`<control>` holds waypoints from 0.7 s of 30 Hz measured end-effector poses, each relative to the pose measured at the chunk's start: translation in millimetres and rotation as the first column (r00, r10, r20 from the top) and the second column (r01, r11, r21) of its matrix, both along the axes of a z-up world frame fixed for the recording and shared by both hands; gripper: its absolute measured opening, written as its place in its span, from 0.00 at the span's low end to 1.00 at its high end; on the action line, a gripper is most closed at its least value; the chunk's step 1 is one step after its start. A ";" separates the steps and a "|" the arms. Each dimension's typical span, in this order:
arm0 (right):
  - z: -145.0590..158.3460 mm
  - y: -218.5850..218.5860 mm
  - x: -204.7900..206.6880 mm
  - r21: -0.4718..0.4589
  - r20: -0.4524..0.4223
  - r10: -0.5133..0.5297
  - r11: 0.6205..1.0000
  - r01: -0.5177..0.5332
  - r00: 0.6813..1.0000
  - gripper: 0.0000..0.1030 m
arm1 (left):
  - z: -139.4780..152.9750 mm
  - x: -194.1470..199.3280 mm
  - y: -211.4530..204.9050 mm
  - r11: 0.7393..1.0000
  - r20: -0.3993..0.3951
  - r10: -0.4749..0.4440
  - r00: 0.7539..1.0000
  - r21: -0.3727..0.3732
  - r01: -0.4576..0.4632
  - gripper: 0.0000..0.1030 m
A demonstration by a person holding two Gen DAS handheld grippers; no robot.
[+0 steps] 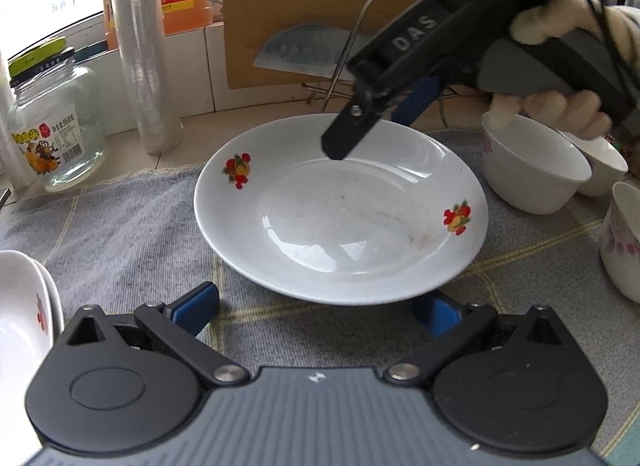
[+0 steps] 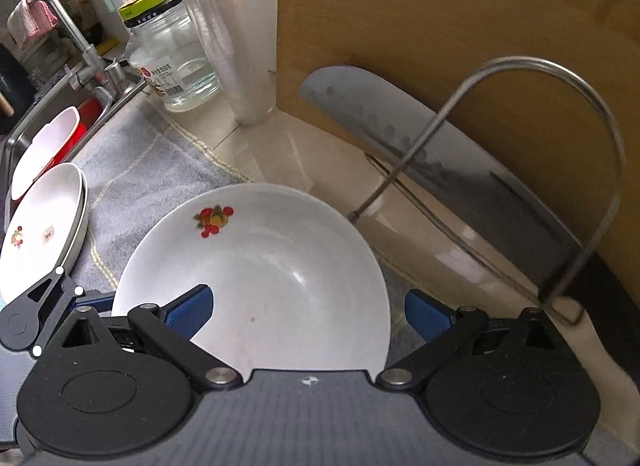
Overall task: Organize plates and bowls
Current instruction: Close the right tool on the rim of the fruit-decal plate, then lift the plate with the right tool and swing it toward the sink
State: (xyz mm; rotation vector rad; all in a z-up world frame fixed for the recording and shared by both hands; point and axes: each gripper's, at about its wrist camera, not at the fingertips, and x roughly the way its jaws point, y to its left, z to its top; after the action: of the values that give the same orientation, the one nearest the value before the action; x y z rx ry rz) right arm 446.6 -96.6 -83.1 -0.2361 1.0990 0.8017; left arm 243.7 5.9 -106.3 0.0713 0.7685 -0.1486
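A white plate with red fruit prints (image 1: 340, 209) lies on a grey cloth (image 1: 120, 234); it also shows in the right wrist view (image 2: 264, 278). My left gripper (image 1: 316, 312) is open, its fingers spread either side of the plate's near rim. My right gripper (image 2: 308, 310) is open over the plate's far rim, one finger above the plate and one behind it; it also shows in the left wrist view (image 1: 372, 125). Stacked white plates (image 2: 44, 229) lie at the left. White bowls (image 1: 532, 169) stand at the right.
A glass jar (image 1: 52, 121) and a roll of plastic cups (image 1: 148, 65) stand at the back left. A wooden cutting board (image 2: 460, 45), a cleaver (image 2: 400, 129) and a wire rack (image 2: 520, 169) stand behind the plate. A sink with a tap (image 2: 76, 53) lies far left.
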 end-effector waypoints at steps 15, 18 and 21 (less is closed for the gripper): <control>-6.0 21.2 12.1 0.007 -0.019 0.088 0.996 -0.088 0.996 1.00 | -4.2 -4.7 4.1 0.999 0.044 -0.043 0.998 -0.009 0.044 1.00; -5.5 21.7 12.3 0.013 -0.019 0.089 0.996 -0.089 0.996 1.00 | -5.0 -6.4 5.5 0.999 0.059 -0.050 0.997 -0.015 0.051 0.99; -5.5 22.0 12.5 0.020 -0.021 0.091 0.996 -0.090 0.996 1.00 | -4.4 -5.9 4.9 0.999 0.052 -0.051 0.997 -0.009 0.051 1.00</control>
State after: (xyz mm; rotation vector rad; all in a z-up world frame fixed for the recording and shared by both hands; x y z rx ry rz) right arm 459.0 -74.6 -88.5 -0.2629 1.1068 0.8974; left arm 237.8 10.8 -110.7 0.0845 0.7146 -0.1983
